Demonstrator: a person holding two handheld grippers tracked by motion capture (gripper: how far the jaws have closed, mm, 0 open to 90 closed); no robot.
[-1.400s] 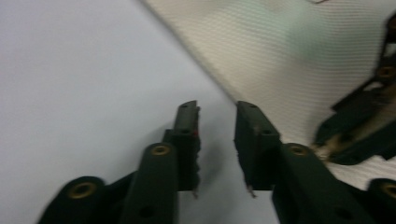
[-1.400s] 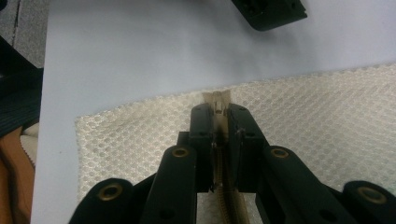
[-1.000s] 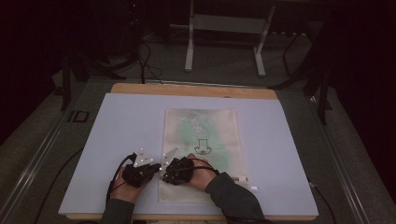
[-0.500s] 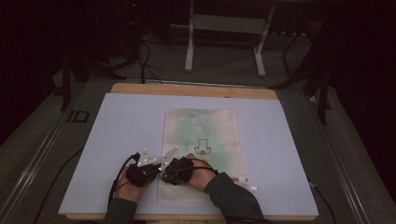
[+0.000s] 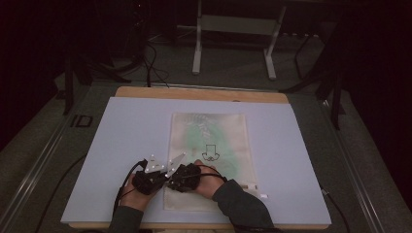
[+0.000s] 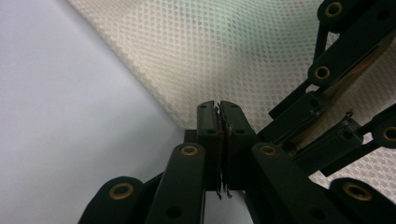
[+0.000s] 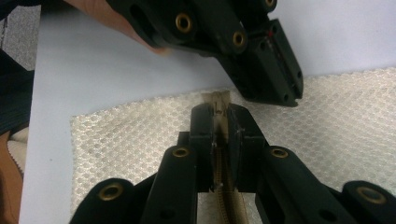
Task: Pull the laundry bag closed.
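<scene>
A white mesh bag [image 5: 209, 141] with green contents and a black printed mark lies flat on the pale mat [image 5: 131, 131]. Both grippers meet at its near left corner. My right gripper [image 7: 220, 109] [image 5: 172, 181] is shut on the beige end tab [image 7: 218, 99] of the bag's zipper [image 7: 229, 200]. My left gripper [image 6: 219, 106] [image 5: 163, 180] [image 7: 286, 95] has its tips at the bag's edge [image 6: 154, 100]. Its jaws have just been opening a little, to a hairline slit. I cannot tell whether mesh is caught between them.
The mat covers a wooden table [image 5: 194, 92]. Behind it on the dark floor stand a metal frame's legs [image 5: 233, 43] and loose cables [image 5: 150, 63]. Small white bits [image 5: 262, 195] lie beside the bag's near right corner. Open mat stretches left and right of the bag.
</scene>
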